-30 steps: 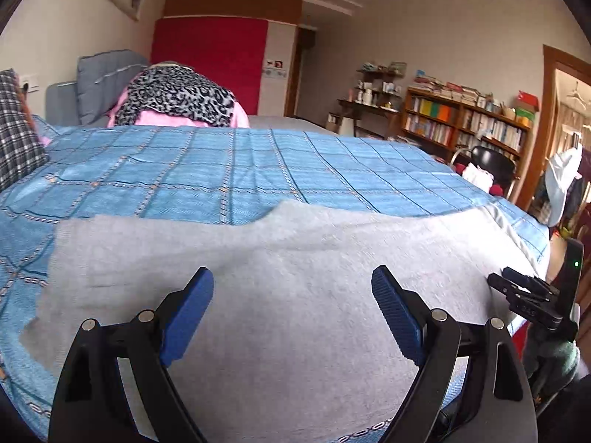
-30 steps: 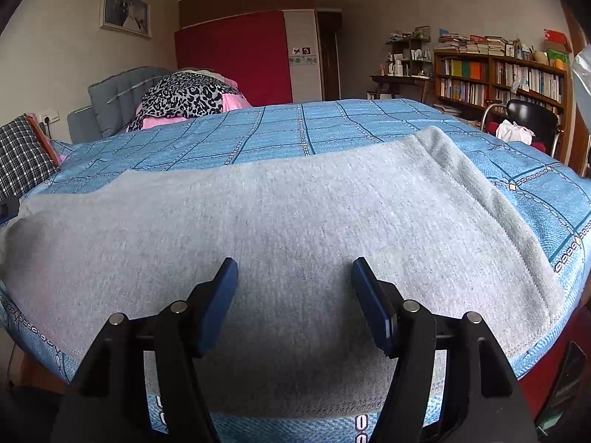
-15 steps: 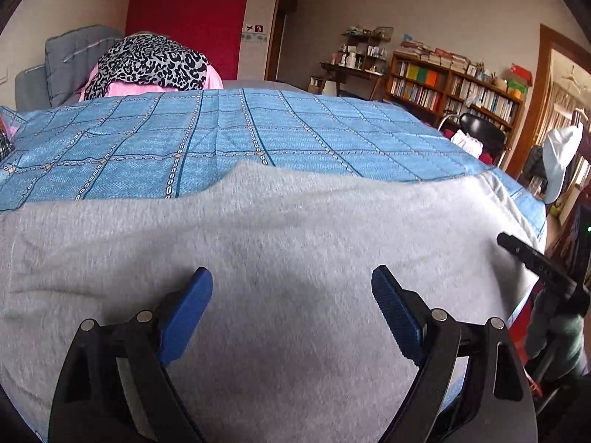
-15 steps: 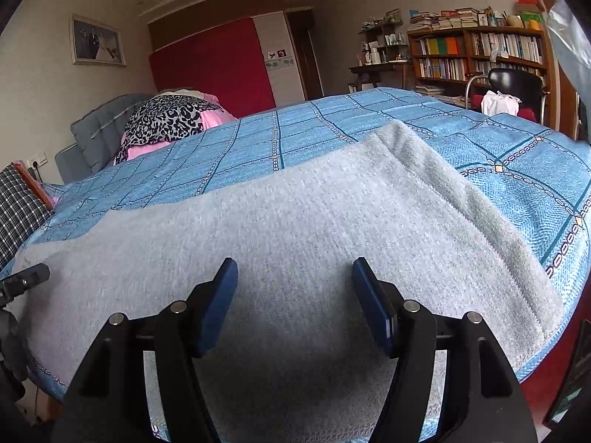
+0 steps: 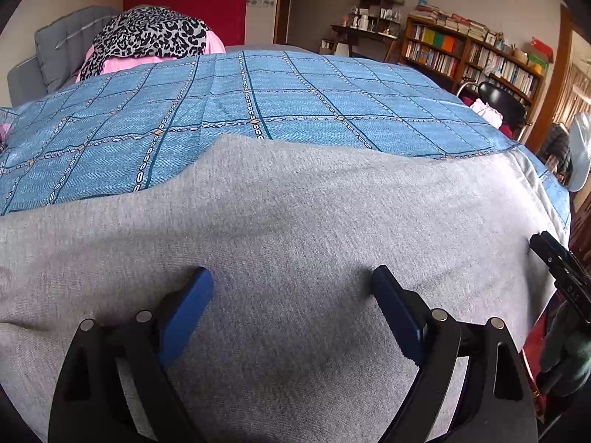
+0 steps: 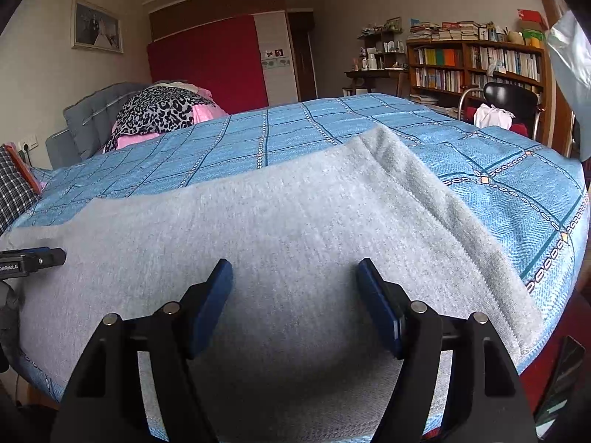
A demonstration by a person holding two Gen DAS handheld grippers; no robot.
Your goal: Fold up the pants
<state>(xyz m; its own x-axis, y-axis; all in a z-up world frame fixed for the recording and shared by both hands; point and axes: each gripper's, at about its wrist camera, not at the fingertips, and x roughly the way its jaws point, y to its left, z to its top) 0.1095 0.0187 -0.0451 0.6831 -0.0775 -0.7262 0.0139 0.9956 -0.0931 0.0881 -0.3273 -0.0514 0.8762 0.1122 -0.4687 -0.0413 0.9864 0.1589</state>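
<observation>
Grey pants (image 5: 303,229) lie flat across the near edge of a bed with a blue patterned cover (image 5: 258,103). My left gripper (image 5: 291,284) is open low over the grey cloth, its blue pads apart, the cloth lying under them. In the right wrist view the same grey pants (image 6: 295,221) spread out with the waistband (image 6: 443,214) to the right. My right gripper (image 6: 293,280) hangs over the cloth with its jaws opening and nothing pinched. Each gripper shows at the edge of the other's view: the right gripper (image 5: 561,269), the left gripper (image 6: 29,260).
A leopard-print and pink pile (image 6: 162,114) lies at the head of the bed by a grey headboard (image 6: 92,118). Bookshelves (image 6: 476,62), a black chair (image 6: 509,99) and a desk (image 6: 373,74) stand to the right. A checked pillow (image 6: 14,192) lies at the left.
My left gripper moved forward and down over the pants, so the grey cloth now fills more of its view. The right gripper's jaws have widened a little; the right hand shifted slightly.
</observation>
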